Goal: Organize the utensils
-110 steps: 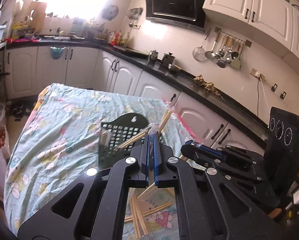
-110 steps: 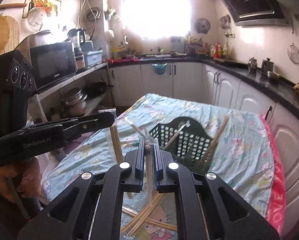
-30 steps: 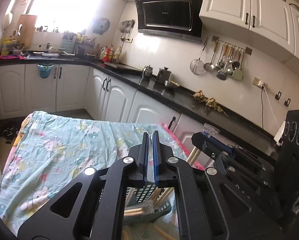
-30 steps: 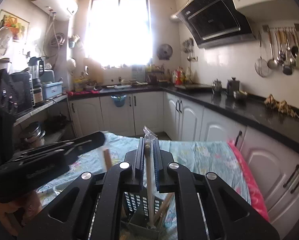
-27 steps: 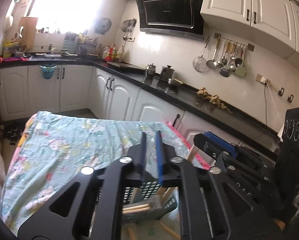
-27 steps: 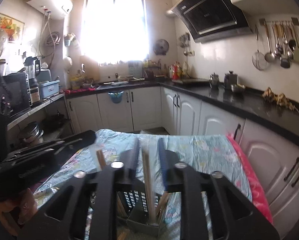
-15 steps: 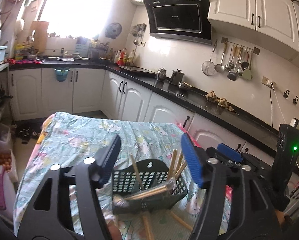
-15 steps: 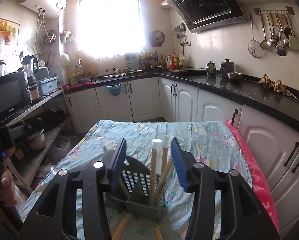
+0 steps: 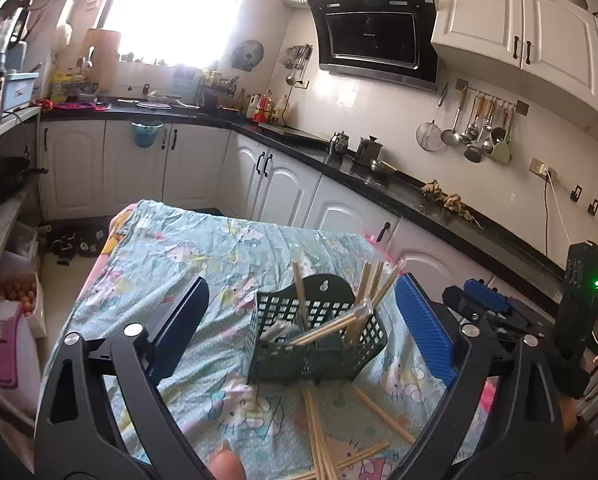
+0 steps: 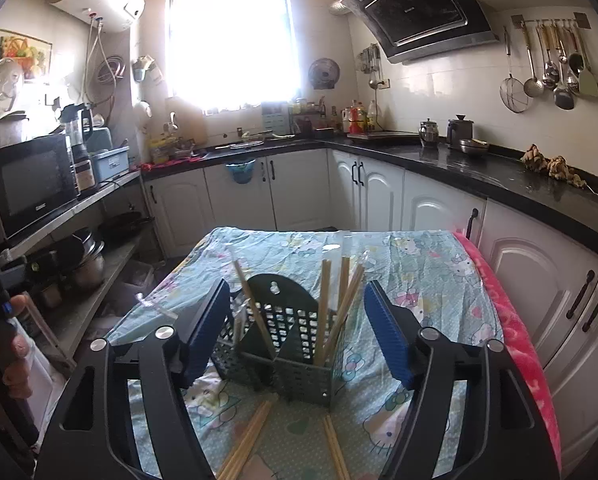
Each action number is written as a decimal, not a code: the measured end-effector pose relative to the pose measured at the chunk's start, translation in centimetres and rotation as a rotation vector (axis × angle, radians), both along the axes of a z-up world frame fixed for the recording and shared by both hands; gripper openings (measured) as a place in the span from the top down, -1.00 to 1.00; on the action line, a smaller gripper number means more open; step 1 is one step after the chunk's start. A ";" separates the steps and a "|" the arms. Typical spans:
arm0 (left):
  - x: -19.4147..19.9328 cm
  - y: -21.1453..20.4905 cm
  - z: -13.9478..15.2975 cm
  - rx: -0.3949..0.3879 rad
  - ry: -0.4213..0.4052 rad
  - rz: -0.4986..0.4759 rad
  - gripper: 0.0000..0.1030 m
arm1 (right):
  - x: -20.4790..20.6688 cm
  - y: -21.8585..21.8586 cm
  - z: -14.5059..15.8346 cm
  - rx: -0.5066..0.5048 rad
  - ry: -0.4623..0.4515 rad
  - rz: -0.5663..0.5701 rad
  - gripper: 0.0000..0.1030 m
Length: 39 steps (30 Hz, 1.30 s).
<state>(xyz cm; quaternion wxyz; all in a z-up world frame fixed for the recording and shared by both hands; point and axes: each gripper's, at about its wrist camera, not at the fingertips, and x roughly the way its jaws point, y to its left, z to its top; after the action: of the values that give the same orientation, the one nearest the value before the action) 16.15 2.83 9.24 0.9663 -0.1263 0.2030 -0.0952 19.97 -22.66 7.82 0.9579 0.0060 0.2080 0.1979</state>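
Crumpled cartoon tablecloth (image 9: 203, 248); perforated plastic basket (image 9: 319, 344) holds wooden chopsticks (image 10: 323, 312).

You've got 1 dark green utensil basket (image 10: 295, 332) on the cloth. Approx 4 chopsticks stand in it (image 10: 322, 312), plus 1 wrapped pr lying across the top (image 9: 331, 326). Loose chopsticks on the cloth (image 9: 319, 440): approx 6, overlapping, exact no. unclear. 2 grippers in view: left (image 9: 299, 334), right (image 10: 297, 330). 1 patterned cloth (image 9: 203, 256).
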 end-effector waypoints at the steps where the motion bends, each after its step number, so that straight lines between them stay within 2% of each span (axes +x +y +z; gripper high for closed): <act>1: -0.3 0.1 -0.2 0.000 0.001 0.002 -0.73 | -0.2 0.1 0.1 0.000 -0.003 0.002 -0.40; 9: -1.7 0.4 -1.0 -0.007 0.014 0.020 -0.79 | -2.2 0.6 0.0 -0.009 -0.010 0.034 -0.50; 25: -4.2 1.5 -2.6 -0.029 0.055 0.055 -0.79 | -3.5 1.3 -0.7 -0.054 0.008 0.061 -0.53; 39: -5.1 1.2 -7.0 -0.005 0.156 0.049 -0.79 | -4.8 1.7 -3.7 -0.122 0.070 0.081 -0.54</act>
<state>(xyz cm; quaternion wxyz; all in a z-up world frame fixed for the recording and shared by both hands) 11.05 4.00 2.20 0.9493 -0.1406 0.2744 -0.0619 15.16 -20.93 4.08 0.9399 -0.0541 0.2528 0.2232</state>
